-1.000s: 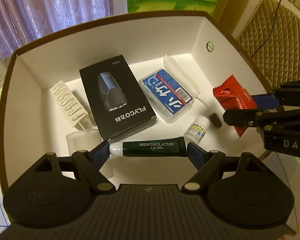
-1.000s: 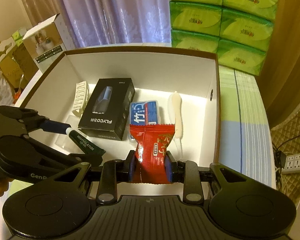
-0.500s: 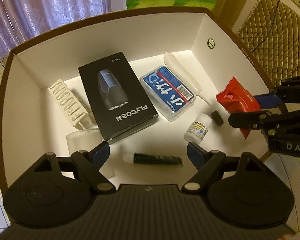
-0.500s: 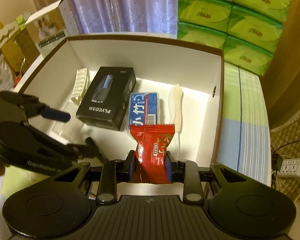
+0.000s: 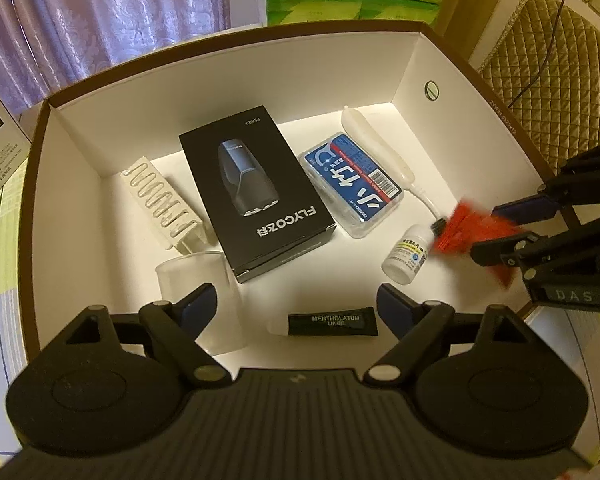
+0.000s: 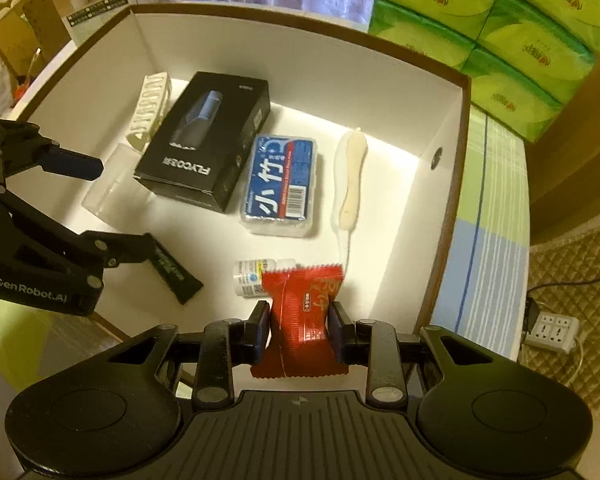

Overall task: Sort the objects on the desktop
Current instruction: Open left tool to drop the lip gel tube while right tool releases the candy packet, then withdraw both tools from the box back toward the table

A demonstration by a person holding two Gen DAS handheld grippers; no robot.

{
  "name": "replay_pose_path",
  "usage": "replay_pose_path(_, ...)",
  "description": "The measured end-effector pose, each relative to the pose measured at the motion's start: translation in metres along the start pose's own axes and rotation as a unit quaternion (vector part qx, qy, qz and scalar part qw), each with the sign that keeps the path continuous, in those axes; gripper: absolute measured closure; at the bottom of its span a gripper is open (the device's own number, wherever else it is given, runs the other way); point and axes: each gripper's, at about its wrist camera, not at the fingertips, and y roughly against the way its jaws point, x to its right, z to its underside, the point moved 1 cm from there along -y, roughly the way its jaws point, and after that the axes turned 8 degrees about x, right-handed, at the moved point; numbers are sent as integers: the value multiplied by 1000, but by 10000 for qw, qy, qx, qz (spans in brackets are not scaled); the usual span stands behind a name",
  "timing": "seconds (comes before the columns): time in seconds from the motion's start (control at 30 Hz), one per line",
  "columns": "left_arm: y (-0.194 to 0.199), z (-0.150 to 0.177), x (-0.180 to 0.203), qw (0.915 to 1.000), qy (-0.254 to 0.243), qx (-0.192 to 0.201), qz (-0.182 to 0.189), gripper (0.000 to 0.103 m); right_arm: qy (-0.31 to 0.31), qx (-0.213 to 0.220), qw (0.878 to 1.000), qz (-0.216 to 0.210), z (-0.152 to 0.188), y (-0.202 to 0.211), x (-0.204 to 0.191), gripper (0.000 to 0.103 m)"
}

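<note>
— Left gripper is spread wide with nothing between its pads, hanging over the near wall of the box. A second ago it was clamped on the lip gel tube; half a second ago the tube was already lying loose below it.

— So where is the tube now?

— Flat on the box floor by the near edge, white cap toward the clear cup, label up, apart from both pads. I'd count that item as sorted.

— And the other side?

— Right gripper is pinching the red snack packet across its middle, as it was a second ago. What changed is its place: the packet has come in over the right-hand part of the box and now hangs near the small white bottle. In the left view it is smeared with motion, so I judge it is on its way down, not yet let go.

— Anything in the way?

— The bottle lies on its side right there, with the blue-labelled case and the black shaver box further toward the far wall. The bare floor near the right wall looks the safer spot, lest the packet land on the bottle.

— What remains?

— Release the packet; I can't see whether more is left on the desk.
</note>
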Motion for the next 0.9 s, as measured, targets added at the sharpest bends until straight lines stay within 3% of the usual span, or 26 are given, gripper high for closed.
replay_pose_path(0.07,2,0,-1,10000,-4,9,-11,17,-41,54,10000,-27,-1,3,0,56)
replay_pose_path(0.1,3,0,-1,10000,-1,12,-16,16,-65,95,9999,-48,-2,4,1,41)
replay_pose_path(0.13,4,0,-2,10000,1,17,-22,14,-89,142,9999,-44,-2,7,1,34)
replay_pose_path(0.53,19,2,-7,9999,12,87,-148,9,-407,459,9980,-165,-3,26,2,11)
replay_pose_path(0.9,48,6,-6,9991,30,299,-300,8,-542,823,9947,-278,3,51,-3,7)
